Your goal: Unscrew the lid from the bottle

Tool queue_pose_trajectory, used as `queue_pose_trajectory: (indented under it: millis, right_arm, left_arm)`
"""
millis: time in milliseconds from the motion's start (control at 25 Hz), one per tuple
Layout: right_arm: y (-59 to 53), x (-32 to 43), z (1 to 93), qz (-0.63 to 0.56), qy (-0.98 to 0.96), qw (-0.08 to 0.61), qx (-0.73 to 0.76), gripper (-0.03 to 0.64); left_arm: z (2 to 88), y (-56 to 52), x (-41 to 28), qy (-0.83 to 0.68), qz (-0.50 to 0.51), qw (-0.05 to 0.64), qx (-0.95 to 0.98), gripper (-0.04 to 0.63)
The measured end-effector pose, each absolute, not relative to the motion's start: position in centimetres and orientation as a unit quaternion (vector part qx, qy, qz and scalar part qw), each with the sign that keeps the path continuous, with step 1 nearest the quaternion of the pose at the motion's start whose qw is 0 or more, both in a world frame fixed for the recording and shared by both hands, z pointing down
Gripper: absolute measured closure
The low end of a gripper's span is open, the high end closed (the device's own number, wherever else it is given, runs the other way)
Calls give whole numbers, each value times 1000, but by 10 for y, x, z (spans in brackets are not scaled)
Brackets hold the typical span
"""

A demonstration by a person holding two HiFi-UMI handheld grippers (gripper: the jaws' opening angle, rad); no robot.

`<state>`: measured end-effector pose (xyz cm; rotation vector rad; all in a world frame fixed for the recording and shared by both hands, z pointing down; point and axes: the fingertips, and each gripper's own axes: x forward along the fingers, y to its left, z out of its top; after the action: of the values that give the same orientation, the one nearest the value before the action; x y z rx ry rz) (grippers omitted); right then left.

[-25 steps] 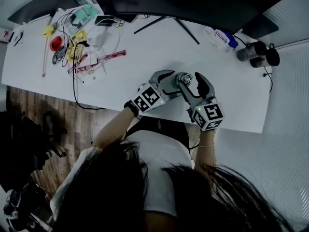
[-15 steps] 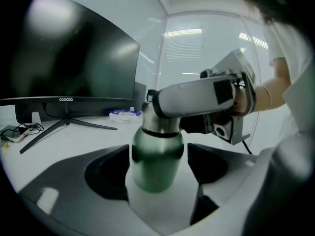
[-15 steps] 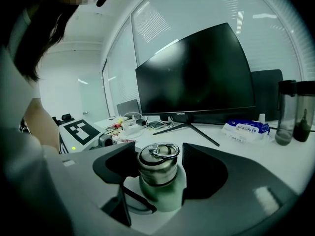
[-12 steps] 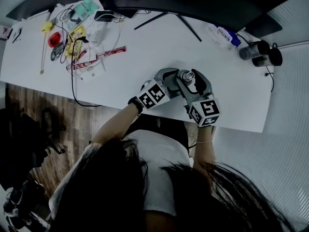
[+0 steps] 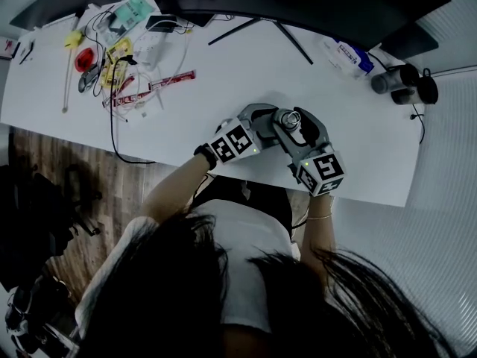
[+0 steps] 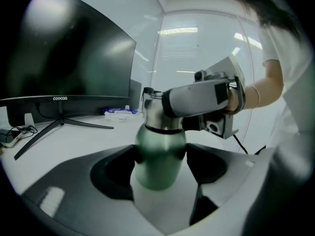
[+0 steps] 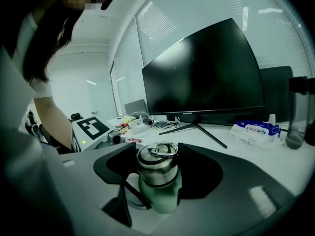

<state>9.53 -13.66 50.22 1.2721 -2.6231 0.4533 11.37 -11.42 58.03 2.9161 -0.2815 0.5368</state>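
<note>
A green metal bottle (image 6: 160,154) stands upright on the white desk (image 5: 223,88), topped by a steel lid (image 7: 157,163) with a ring handle. My left gripper (image 6: 160,156) is shut on the bottle's green body, a jaw pressing each side. My right gripper (image 7: 158,167) is shut on the steel lid from the other side. In the head view both grippers meet at the bottle (image 5: 288,119) near the desk's front edge, left gripper (image 5: 262,125) on its left, right gripper (image 5: 297,131) on its right.
A black monitor (image 7: 204,73) on a splayed stand (image 5: 253,30) fills the desk's far side. Cables and small items (image 5: 119,58) lie at the far left. A tissue pack (image 5: 344,54) and a dark bottle (image 5: 399,80) sit at the far right.
Both grippers stay clamped on the bottle. The right gripper's marker cube has swung slightly, and the left marker cube has shifted a little to the right.
</note>
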Motion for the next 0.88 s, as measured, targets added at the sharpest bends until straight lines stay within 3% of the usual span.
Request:
queue_pose_trajectory:
  millis: [880]
  right_arm:
    - [-122, 77, 498, 114, -977, 167, 75, 350]
  left_arm:
    - [583, -111, 111, 140, 234, 20, 962, 212]
